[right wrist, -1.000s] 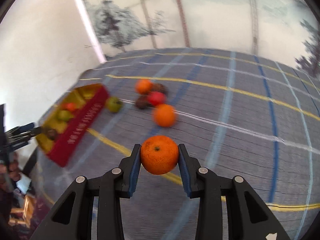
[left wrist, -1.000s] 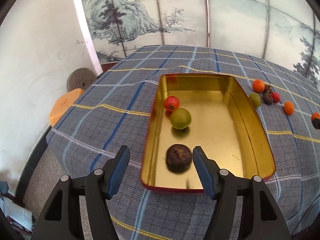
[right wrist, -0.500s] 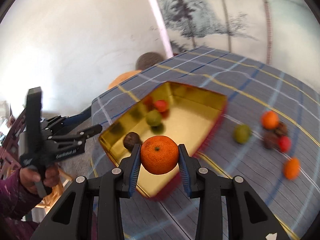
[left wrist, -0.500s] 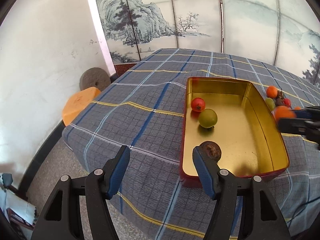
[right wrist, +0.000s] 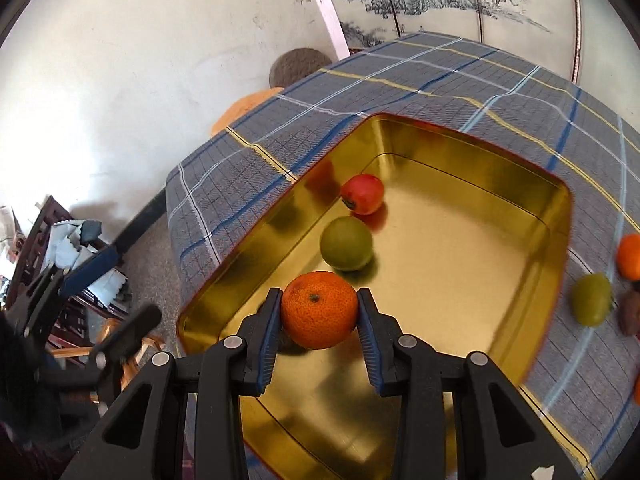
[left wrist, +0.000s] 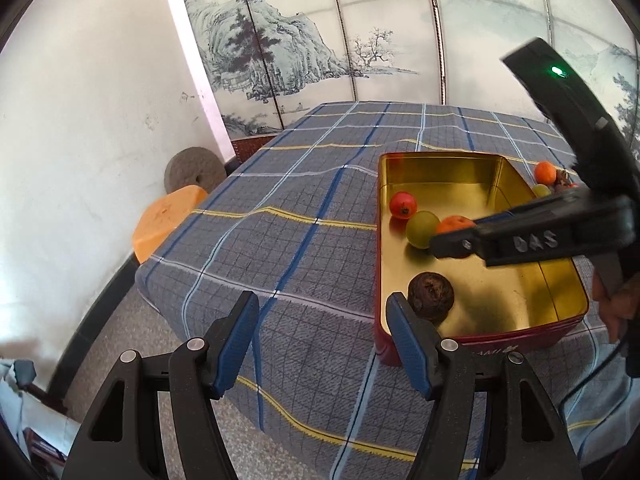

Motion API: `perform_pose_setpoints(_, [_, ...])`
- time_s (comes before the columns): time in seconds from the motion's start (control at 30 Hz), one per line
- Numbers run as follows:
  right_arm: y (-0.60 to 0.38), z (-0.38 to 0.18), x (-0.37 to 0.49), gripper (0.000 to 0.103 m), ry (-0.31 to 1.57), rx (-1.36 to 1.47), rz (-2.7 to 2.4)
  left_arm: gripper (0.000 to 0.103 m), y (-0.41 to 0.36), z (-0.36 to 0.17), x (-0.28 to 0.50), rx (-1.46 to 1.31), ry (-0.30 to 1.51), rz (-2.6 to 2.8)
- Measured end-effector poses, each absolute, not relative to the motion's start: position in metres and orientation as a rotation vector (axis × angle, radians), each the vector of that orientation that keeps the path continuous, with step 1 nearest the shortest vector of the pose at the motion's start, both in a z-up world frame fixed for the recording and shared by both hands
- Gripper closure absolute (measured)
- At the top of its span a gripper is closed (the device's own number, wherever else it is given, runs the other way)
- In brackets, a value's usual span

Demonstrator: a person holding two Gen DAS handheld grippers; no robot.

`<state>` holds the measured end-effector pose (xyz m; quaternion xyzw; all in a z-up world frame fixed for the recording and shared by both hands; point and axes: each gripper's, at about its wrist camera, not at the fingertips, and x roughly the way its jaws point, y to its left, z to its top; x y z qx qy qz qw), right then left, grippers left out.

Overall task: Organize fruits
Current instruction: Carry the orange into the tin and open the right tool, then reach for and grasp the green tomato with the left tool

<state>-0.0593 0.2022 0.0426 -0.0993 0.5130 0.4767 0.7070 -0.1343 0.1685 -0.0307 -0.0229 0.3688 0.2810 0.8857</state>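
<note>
Three fruits already lie inside the gold tin [right wrist: 472, 264]: a red fruit [right wrist: 362, 193], a green fruit [right wrist: 346, 243] just beside it, and a dark brown fruit [left wrist: 431, 291] near the tin's end wall closest to the bench's near edge. The right tongs [right wrist: 319, 312] pinch a mandarin [right wrist: 319, 310] between their blue pads and hang over the tin's floor, just short of the green fruit; their jaws have just been easing apart, with the mandarin between them and both pads on its skin. The left tongs [left wrist: 322, 328] stand spread and hold nothing, beside the tin's near corner over the checked cloth [left wrist: 280, 248].

Step in hand, as judged: setting the mandarin down in the tin. To do it well, the fruit should be lowered until it rests on the gold floor, or nearly so, before the jaws part further; a round fruit released from height will likely roll on smooth metal and knock its neighbours. The bare floor on the side away from the green fruit offers the safest landing. Jaws should part evenly, then lift straight up, so that neither pad drags the fruit.

Remaining, as judged: a second green fruit [right wrist: 591, 299], an orange fruit [right wrist: 630, 257] and other small ones wait on the cloth beyond the tin's far long wall.
</note>
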Motion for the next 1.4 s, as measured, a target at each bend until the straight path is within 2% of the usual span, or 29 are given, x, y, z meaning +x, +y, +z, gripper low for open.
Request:
perform_pose_setpoints(0.07, [0.208,0.043,-0.056,0.066,1.14,-0.186,1.066,0.036,0.17,-0.032,-0.135,-0.053,0.77,0.585])
perform_pose_setpoints(0.13, [0.207,0.049,-0.052,0.057,1.123,-0.1,1.091,0.036,0.172,-0.033,-0.136,-0.054,0.772,0.587])
perform_pose_setpoints(0.2, [0.2,0.058,-0.051,0.039,1.077,-0.029,1.107,0.036,0.173,-0.033,-0.137,-0.056,0.774,0.588])
perform_pose_setpoints(0.53, [0.132,0.081,-0.058,0.038,0.959,0.104,1.094,0.034,0.168,-0.034,-0.134,-0.063,0.784,0.574])
perform_pose_setpoints(1.1, [-0.074,0.033,-0.059,0.038,0.908,-0.032,0.656,0.032,0.103,-0.007,-0.104,0.043,0.759,0.376])
perform_pose_setpoints(1.4, [-0.174,0.026,-0.034,0.036,0.895,0.04,0.462,0.032,0.047,0.025,-0.009,0.1,0.789,0.016])
